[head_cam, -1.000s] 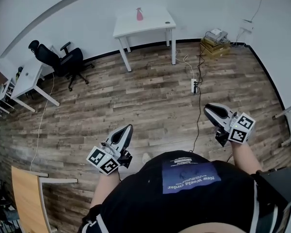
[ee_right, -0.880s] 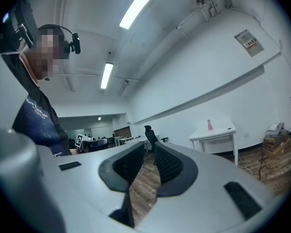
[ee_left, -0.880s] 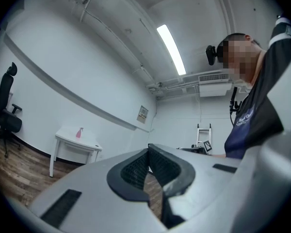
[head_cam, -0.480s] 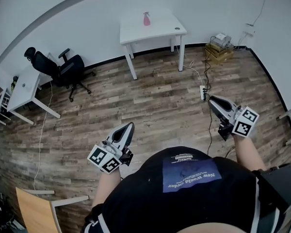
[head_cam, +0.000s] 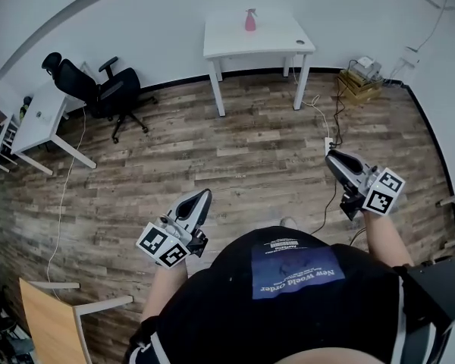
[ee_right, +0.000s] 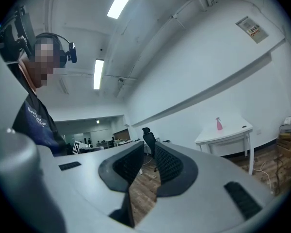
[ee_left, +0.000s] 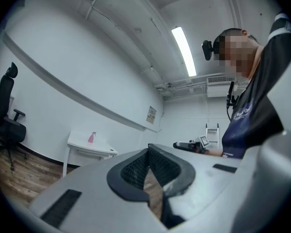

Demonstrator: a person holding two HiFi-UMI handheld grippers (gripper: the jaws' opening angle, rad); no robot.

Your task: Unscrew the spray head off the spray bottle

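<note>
1. Left gripper [head_cam: 205, 193]: jaws closed tip to tip, nothing between them. I hold it low in front of my body, well apart from the white table [head_cam: 280, 40] and pointing roughly toward it.
2. Right gripper [head_cam: 330, 156]: jaws a narrow slit apart and empty, with floor boards showing through the gap. It is also well short of the table.
3. Spray bottle [head_cam: 250, 20]: small, pink and upright, with its head on top; finer detail is too small for me to tell. It stands on the table top near the rear edge, on the wall side.
4. White table: four legs and a plain top, set against the white wall.
5. Floor [head_cam: 212, 150]: brown-grey wood planks running from the table to my feet.
6. Office chair [head_cam: 98, 93]: black, left of the table, by the same wall.
7. Power strip [head_cam: 328, 144]: on the floor with its cable, in front of the table's right legs.
8. Stacked boxes [head_cam: 364, 73]: right of the table, near the corner.
</note>
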